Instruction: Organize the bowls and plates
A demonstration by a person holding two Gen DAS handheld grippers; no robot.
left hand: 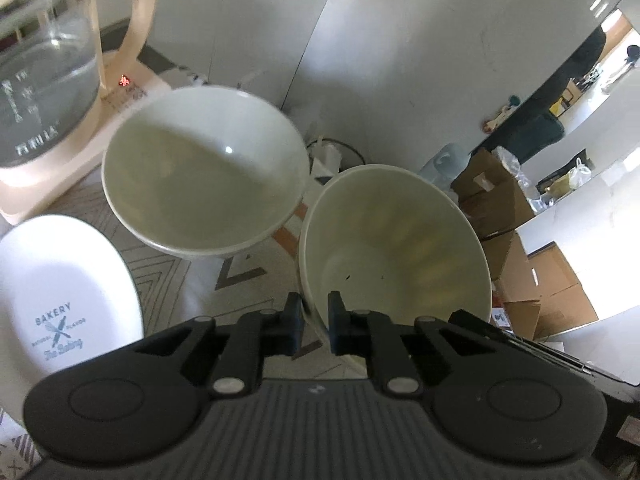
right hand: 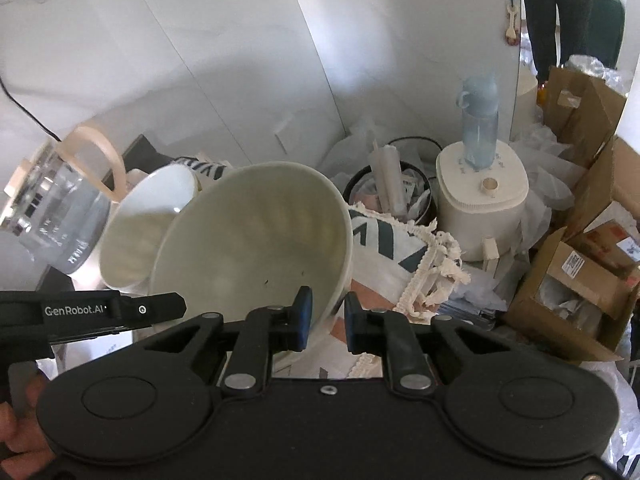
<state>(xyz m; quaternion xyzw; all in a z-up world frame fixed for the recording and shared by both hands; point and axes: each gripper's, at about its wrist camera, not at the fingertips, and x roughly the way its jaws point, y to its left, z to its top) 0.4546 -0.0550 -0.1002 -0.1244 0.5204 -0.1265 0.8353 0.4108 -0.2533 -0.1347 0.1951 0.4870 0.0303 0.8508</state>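
My left gripper (left hand: 314,322) pinches the near rim of the tilted bowl (left hand: 396,240), one pad outside the wall, one inside. My right gripper (right hand: 325,316) sits at the same bowl's (right hand: 256,248) rim; its left pad lies against the inner wall, but its right pad seems to stand just clear of the outer wall, so I cannot tell for sure that this grip is firm.

Ahead and left of my left jaws a second bowl (left hand: 204,172) stands upright, its rim near the held bowl's rim, perhaps touching. Left of the jaws lies a white plate (left hand: 68,292), apart from both bowls. Beyond it stands a glass jug (left hand: 44,72) on a base, close behind the second bowl.

Right of my right jaws the cloth edge (right hand: 424,268) hangs frayed, with a white appliance (right hand: 480,208) and boxes (right hand: 580,272) crowding that side. Open cloth shows only between the bowls and the plate.
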